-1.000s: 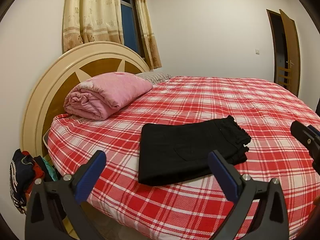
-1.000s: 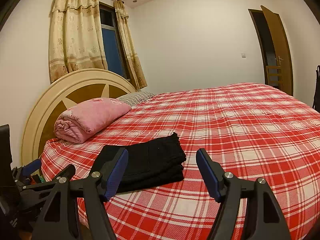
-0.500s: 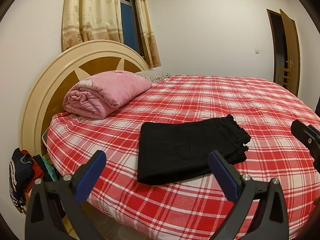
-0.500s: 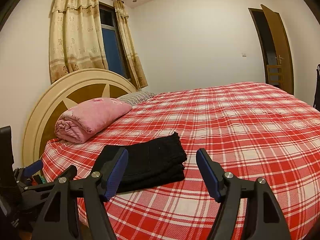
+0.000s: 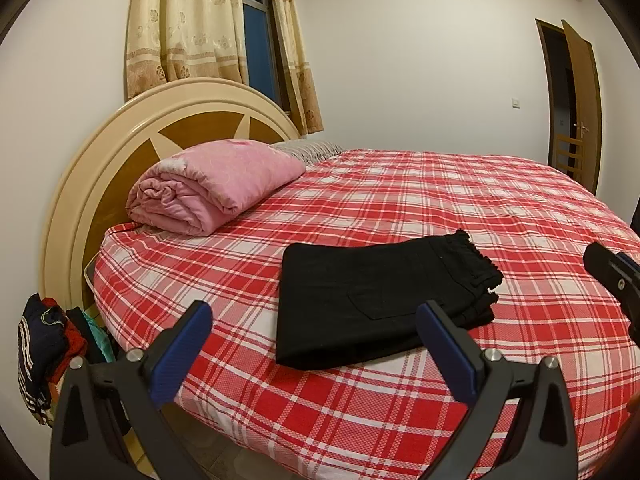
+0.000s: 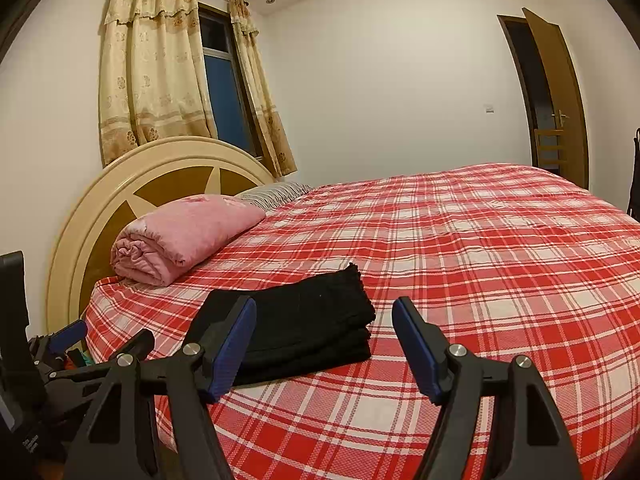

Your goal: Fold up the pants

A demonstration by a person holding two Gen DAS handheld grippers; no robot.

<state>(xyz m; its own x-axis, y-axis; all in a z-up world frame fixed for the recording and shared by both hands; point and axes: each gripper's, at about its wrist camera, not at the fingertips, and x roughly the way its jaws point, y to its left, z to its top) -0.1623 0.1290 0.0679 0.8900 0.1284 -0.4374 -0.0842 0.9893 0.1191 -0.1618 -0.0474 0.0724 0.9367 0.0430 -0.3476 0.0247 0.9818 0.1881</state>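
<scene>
Left wrist view: black pants [image 5: 384, 300] lay as a compact folded stack on the near part of the plaid bed [image 5: 460, 200], pink quilt [image 5: 212, 184] far left. Left hand-held gripper [image 5: 320, 352] spread apart, empty, short of the stack.

Right wrist view: right hand-held gripper [image 6: 324, 348] likewise apart, holding nothing; pants [image 6: 304, 328] near left. Folding judged complete; nothing evidently left.

— Where was this taken?
— A home bedroom: a bed [image 5: 400, 208] under a red plaid sheet, its rounded headboard [image 5: 120, 140] against the wall, a rolled pink quilt [image 5: 212, 184] on top.
— Anything else domestic?
— Floral curtains [image 6: 156, 72] at a window [image 6: 224, 92], a wooden door [image 6: 556, 92] standing open.
</scene>
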